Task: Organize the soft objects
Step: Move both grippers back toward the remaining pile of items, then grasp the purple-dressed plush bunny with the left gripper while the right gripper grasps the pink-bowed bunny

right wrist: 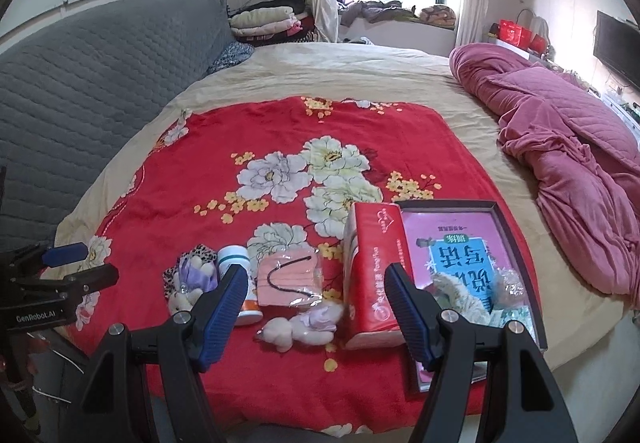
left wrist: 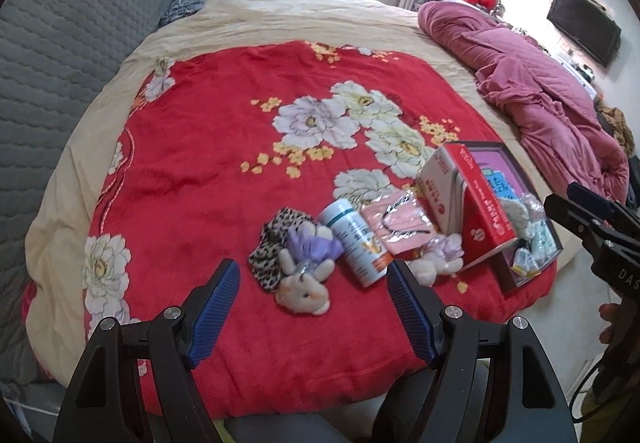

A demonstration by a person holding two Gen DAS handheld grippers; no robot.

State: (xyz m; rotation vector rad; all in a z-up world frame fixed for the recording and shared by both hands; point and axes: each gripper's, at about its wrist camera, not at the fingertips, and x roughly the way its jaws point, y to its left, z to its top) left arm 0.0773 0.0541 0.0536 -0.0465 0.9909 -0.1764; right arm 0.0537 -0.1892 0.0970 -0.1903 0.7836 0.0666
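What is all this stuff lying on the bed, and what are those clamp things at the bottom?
blanket: one, red with white flowers, spread over the bed.
quilt: one, pink, bunched at the right edge.
plush toys: two, cream with purple, near the front edge, one either side of the bottle.
leopard-print cloth: one, beside the left toy.
bottle: one, white, lying between the toys.
face masks: one clear pack, pink.
tissue pack: one, red, standing.
tray: one, dark rim, small soft items inside.
left tool: blue pads, open, empty.
right tool: blue pads, open, empty.
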